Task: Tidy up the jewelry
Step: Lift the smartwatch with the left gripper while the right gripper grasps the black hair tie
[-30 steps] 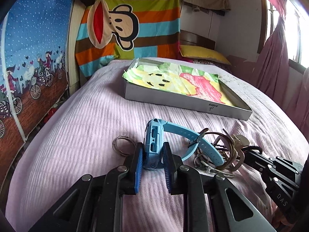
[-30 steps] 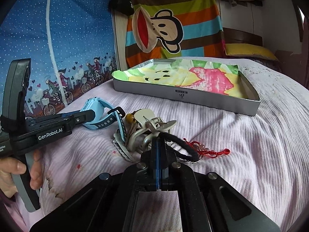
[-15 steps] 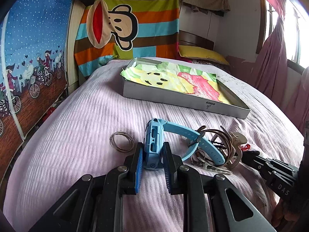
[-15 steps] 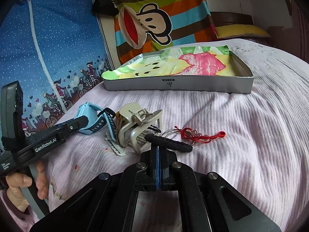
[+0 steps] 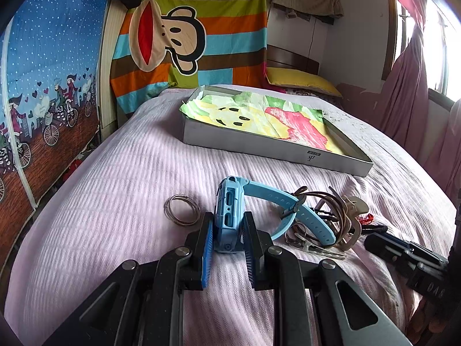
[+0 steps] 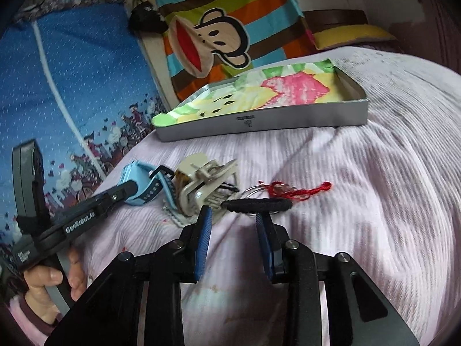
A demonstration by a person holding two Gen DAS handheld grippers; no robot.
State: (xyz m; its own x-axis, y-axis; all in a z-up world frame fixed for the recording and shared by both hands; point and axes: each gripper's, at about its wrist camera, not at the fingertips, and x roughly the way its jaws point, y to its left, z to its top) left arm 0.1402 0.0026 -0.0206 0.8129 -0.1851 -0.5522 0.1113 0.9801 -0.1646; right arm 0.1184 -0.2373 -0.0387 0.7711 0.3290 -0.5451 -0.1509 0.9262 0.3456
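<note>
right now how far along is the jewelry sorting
Nothing looks done: the gray tray holds only its colorful liner. In hand: the left gripper is shut on the blue watch, still resting on the bed. The right gripper has its jaws open by the black hair tie. Left on the bed: hair tie, beige hair claw, red cord, metal rings.

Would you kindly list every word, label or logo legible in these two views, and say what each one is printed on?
"GenRobot.AI": white lettering on the arm of the left gripper, seen from the right wrist view.
"DA…": cut-off letters on the right gripper body, left wrist view; the rest is out of frame.
Small white label on the left gripper's lower body: too blurred to read.
Dark logo mark on the front wall of the grey tray: too small to read.
</note>
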